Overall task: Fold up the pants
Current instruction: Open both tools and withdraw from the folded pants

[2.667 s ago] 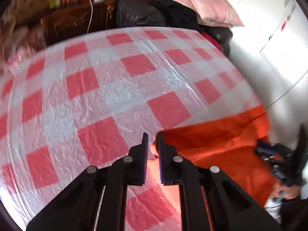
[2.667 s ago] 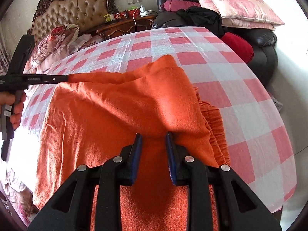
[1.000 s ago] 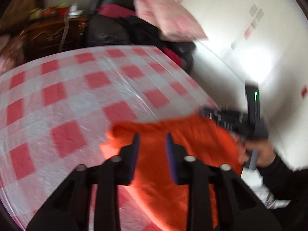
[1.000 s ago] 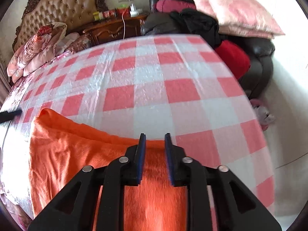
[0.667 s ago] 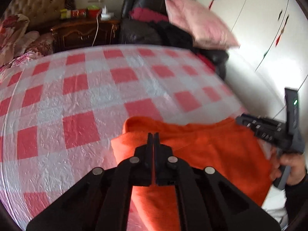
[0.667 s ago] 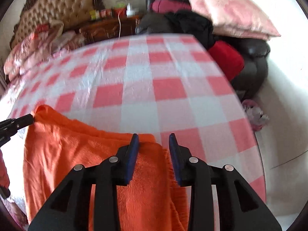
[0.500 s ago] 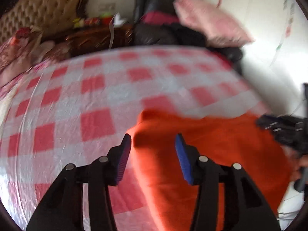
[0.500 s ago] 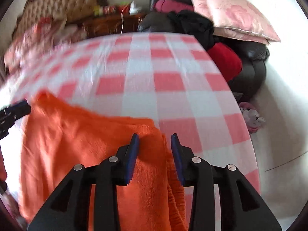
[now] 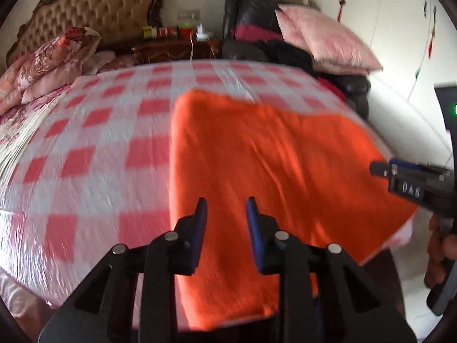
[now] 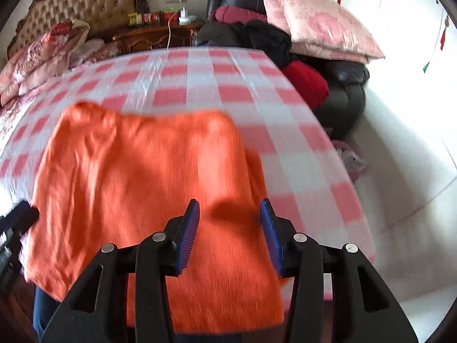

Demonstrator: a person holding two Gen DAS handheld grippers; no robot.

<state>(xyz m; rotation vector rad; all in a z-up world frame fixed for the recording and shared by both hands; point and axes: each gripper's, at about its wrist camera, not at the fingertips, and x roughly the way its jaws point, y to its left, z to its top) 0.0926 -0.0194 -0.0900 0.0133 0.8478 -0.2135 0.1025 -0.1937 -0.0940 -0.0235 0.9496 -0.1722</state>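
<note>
Pants (image 9: 257,171) now released; "DAB" label (image 9: 410,190).

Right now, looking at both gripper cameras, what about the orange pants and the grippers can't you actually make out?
- Orange pants: the near edge in both wrist views lies behind each gripper's black body.
- Layers and waistband: motion blur smears the cloth in both views.
- Right gripper, left wrist view: the picture's right edge cuts it off, so its opening is unreadable there.
- Left gripper, right wrist view: only a dark tip shows at the left edge.
</note>
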